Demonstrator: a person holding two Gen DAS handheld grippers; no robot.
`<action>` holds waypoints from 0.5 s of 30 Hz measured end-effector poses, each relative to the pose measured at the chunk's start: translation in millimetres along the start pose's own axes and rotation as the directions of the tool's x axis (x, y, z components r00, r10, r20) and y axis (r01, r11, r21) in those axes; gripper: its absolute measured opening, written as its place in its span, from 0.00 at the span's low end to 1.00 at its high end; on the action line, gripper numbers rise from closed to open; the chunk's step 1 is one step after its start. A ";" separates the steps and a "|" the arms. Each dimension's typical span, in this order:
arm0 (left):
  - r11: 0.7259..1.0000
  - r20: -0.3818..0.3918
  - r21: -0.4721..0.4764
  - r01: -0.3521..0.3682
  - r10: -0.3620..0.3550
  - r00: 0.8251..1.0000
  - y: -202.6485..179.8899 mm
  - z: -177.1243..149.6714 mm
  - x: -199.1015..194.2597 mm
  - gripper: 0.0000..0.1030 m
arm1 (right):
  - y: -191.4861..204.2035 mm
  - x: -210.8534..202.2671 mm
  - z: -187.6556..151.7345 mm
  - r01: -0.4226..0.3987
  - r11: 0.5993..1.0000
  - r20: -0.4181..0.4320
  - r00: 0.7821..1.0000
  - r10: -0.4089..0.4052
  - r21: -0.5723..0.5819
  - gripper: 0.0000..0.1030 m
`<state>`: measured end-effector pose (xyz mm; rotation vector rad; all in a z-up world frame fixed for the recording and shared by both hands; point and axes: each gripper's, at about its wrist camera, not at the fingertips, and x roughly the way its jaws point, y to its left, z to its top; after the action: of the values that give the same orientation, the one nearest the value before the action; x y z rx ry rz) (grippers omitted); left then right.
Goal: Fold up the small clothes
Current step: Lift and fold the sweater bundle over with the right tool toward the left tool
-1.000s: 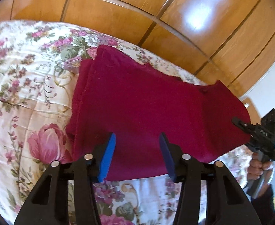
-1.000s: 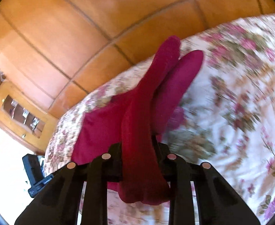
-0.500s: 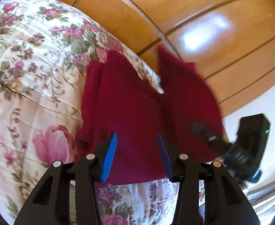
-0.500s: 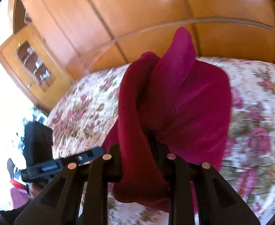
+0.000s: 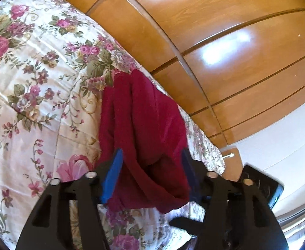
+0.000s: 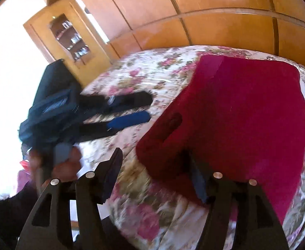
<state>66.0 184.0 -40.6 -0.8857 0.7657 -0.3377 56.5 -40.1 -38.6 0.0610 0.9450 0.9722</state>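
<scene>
A dark red garment [image 6: 246,112] lies folded over on the floral bedspread [image 6: 152,73]. My right gripper [image 6: 152,154] sits at its near left corner. Its jaws are opening; the right finger rests against the cloth edge, the left finger is over bare bedspread, and nothing is pinched. In the left wrist view the garment [image 5: 144,120] is a narrow folded strip running away from me. My left gripper [image 5: 150,166] has its jaws opening, with the strip's near end lying loosely between the blue pads [image 5: 113,175]. In the right wrist view the left gripper [image 6: 149,107] shows only bedspread in its gap.
The bed is backed by a glossy wooden panelled wall [image 5: 215,41]. A wooden cabinet with a glass door [image 6: 69,37] stands beyond the bed's far left corner. A hand [image 6: 65,162] holds the left tool. The bed's edge [image 5: 210,156] runs just right of the garment.
The right gripper swung the garment's end across, then opened and let it drop folded onto the bed. The left gripper's jaws widened and the tool rolled and shifted.
</scene>
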 end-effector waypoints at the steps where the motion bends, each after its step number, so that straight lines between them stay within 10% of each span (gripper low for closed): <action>1: 1.000 -0.004 0.000 0.007 -0.007 1.000 -2.0 1.2 1.1 0.57 | 2.7 -7.9 -5.5 0.005 1.000 0.012 1.000 -0.005 -0.003 0.60; 6: 0.999 -0.050 0.043 -0.003 0.005 0.999 -21.2 4.7 16.6 0.57 | -5.9 -40.6 -29.5 0.129 0.992 0.064 0.990 -0.129 0.009 0.57; 15: 0.949 -0.152 0.220 -0.225 0.261 0.953 -55.2 -17.2 55.0 0.57 | -29.9 -50.4 -57.0 0.370 0.929 0.092 0.924 -0.371 0.031 0.55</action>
<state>93.8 110.2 -28.5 -0.5669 0.9796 -0.2713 25.7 -114.4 -53.8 -0.0587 0.8358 0.6059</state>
